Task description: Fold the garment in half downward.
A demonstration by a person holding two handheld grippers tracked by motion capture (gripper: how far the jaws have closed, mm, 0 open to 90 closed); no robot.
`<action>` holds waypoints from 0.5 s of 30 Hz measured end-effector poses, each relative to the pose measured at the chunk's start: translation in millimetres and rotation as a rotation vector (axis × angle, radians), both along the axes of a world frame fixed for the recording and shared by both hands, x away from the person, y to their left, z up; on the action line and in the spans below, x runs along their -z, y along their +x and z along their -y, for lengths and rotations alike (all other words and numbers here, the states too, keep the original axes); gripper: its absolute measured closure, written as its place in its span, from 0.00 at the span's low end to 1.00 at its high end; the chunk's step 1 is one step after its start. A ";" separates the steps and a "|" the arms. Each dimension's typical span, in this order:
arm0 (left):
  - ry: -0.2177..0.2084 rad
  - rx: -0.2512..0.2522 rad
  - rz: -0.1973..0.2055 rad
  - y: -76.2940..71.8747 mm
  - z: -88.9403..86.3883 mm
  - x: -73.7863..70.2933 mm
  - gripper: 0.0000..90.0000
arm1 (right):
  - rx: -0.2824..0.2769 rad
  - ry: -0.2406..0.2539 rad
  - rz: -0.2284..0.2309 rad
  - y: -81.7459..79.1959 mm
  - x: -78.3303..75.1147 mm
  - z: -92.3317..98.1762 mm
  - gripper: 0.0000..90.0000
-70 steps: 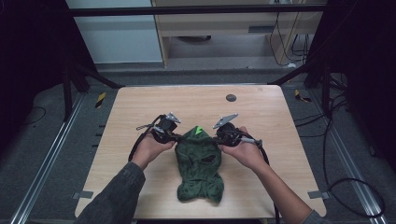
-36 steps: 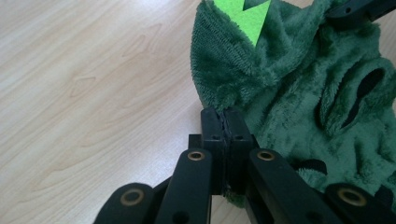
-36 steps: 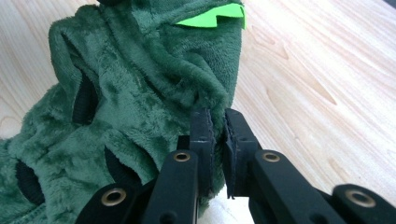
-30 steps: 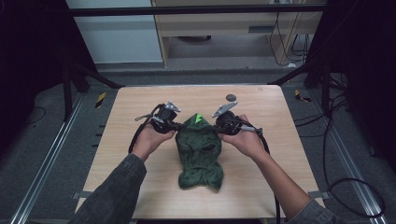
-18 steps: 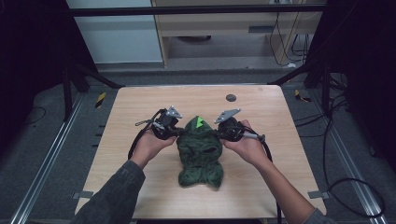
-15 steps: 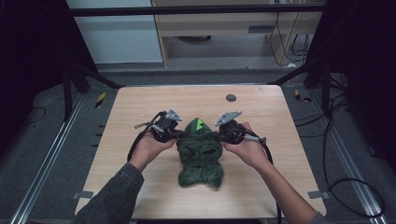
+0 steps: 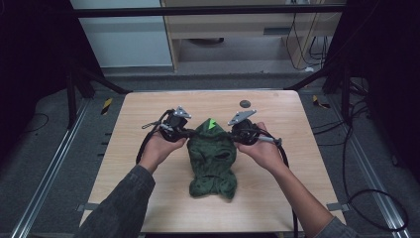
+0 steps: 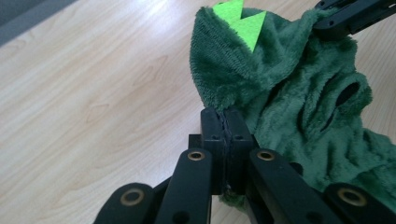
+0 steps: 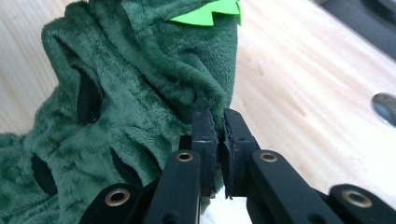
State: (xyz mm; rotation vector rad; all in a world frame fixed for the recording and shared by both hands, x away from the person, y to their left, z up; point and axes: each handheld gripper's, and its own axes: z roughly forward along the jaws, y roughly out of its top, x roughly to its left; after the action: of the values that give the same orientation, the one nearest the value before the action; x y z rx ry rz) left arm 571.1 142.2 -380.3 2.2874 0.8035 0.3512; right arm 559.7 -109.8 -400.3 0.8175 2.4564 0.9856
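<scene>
Left gripper [image 7: 187,133]: jaws pressed together on the edge of the green plush garment [image 7: 213,159], pinching a fold at its upper left side; hand and grey sleeve enter from the bottom of the high view.

Right gripper [image 7: 235,135]: jaws nearly together, a thin fold of the same garment caught between them at its upper right side.

Green plush garment: dark green fleece with bright green felt spikes [image 8: 239,19] at the top; dark openings show in the fabric. Top end held up between the two grippers, the rest lying bunched on the table toward the person, about mid-width.

Table [image 7: 148,109]: light wood grain, bare on both sides of the garment and along the far edge, leaving wide margins left and right. Small dark round disc [image 7: 244,103] near the far edge, well apart from the grippers.

Surroundings: grey floor, metal rails at left and right, black frame legs, loose cables at right, pale cabinet beyond the table.
</scene>
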 end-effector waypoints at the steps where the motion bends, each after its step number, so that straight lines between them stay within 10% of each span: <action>1: 0.003 0.001 0.003 -0.9 0.7 -0.7 0.99 | -0.002 0.002 0.001 0.4 -1.5 0.4 0.94; 15: 0.020 0.060 -0.018 -29.0 1.9 17.7 0.99 | -0.044 -0.004 -0.013 -29.2 18.3 7.9 0.94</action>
State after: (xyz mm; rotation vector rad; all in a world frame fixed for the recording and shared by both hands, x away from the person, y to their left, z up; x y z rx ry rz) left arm 542.0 140.3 -398.0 2.3307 0.7419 0.3136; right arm 530.5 -117.7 -418.6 0.7748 2.4964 0.9940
